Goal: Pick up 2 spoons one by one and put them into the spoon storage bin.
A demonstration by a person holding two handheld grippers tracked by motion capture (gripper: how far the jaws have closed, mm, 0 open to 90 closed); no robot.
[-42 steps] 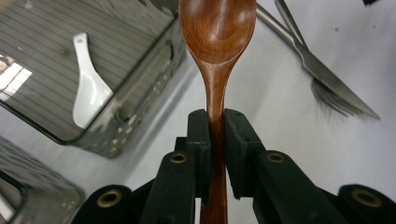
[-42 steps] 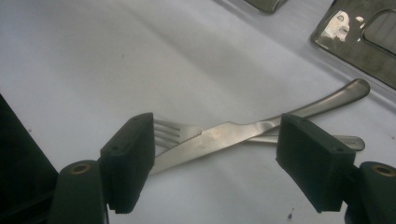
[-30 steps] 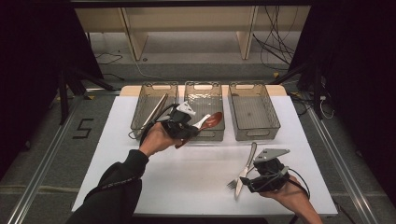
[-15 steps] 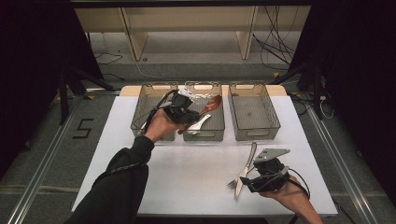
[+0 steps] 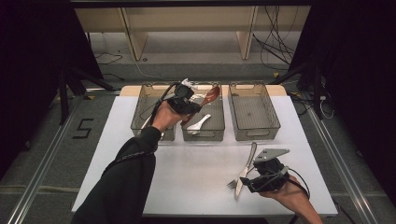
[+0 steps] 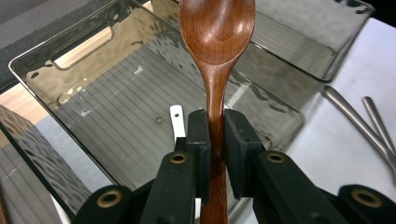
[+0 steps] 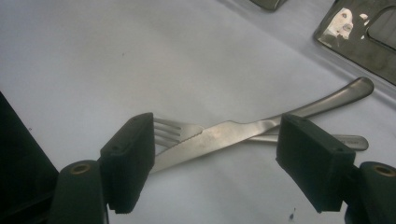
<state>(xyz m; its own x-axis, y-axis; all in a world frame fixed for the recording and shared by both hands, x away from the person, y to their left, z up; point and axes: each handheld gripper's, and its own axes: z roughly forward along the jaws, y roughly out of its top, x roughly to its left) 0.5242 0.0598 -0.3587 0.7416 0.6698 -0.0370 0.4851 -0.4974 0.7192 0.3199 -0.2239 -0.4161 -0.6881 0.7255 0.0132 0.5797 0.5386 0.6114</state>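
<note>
Left gripper [image 6: 212,135] clamped on brown wooden spoon [image 6: 215,42]; we should lower it flat into the middle clear plastic bin [image 5: 219,133] beside the white spoon [image 5: 198,124].

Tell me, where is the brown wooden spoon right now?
The wooden spoon is pinched in the left gripper, held above the middle bin at the far side of the table in the high view, over a white spoon lying in that bin.

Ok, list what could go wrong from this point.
1. The left gripper pinches the wooden spoon only at its thin handle; the heavy bowl may swing or slip over the middle bin.
2. Dropped there, it could strike the white spoon.
3. The right gripper is open over the knife crossing the fork; closing might grab both.
</note>
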